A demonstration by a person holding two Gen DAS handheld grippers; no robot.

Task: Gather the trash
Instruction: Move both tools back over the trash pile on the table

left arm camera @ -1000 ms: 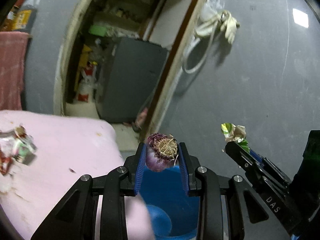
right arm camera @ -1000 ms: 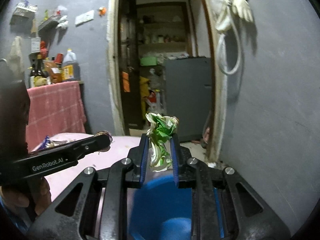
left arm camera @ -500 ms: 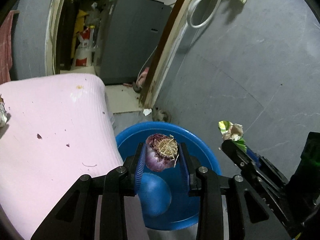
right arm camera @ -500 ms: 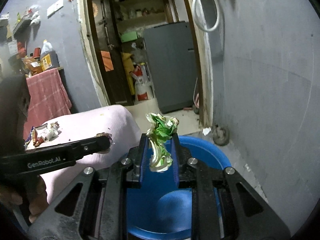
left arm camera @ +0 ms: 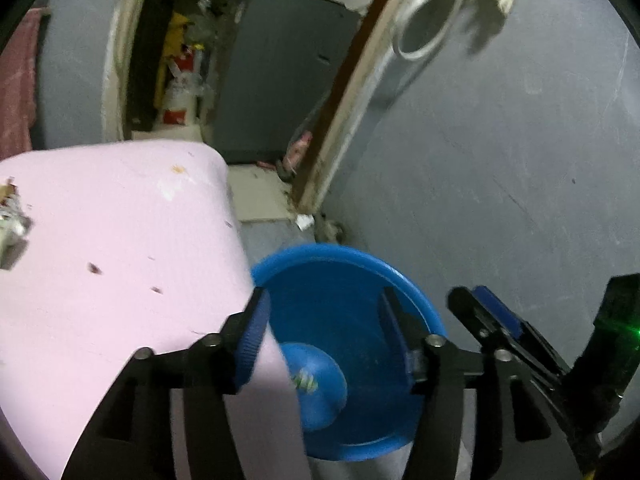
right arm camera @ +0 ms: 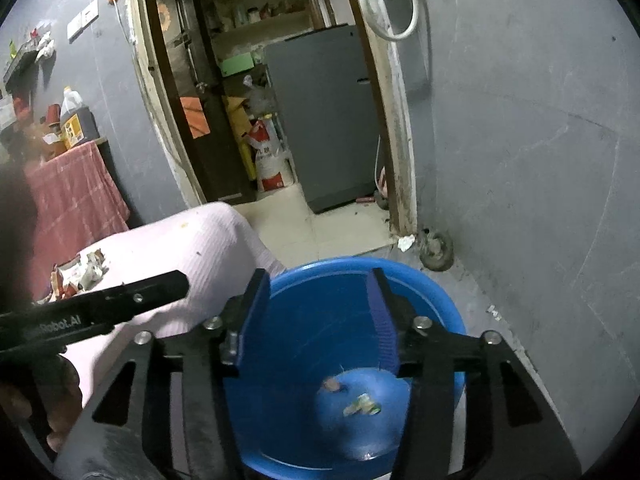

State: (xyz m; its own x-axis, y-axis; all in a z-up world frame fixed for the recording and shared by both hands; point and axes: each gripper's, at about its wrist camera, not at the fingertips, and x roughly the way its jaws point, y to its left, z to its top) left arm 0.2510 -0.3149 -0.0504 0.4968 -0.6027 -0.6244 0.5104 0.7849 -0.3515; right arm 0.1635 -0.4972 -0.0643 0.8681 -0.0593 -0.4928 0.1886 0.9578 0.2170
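Observation:
Over the blue basin (left arm camera: 340,250) my left gripper (left arm camera: 324,332) has its jaws opening, with nothing between them. A crumpled green wrapper (left arm camera: 304,380) lies on the basin's bottom. In the right wrist view my right gripper (right arm camera: 318,320) hangs above the same blue basin (right arm camera: 360,265), its jaws opening too and holding nothing. Down inside lie the green wrapper (right arm camera: 362,404) and a purple onion piece (right arm camera: 332,384). The left gripper (right arm camera: 176,282) reaches in from the left. The right gripper (left arm camera: 470,298) shows at the right of the left wrist view.
A pink-covered table (left arm camera: 120,240) borders the basin on the left, with crumpled wrappers (right arm camera: 76,272) near its far side. A grey wall (right arm camera: 540,200) stands close on the right. Beyond is an open doorway with a grey fridge (right arm camera: 324,116). A hand (right arm camera: 40,404) holds the left gripper.
Both grippers sank toward the basin and opened. The onion piece left the left jaws and the green wrapper left the right jaws; both now lie in the basin.

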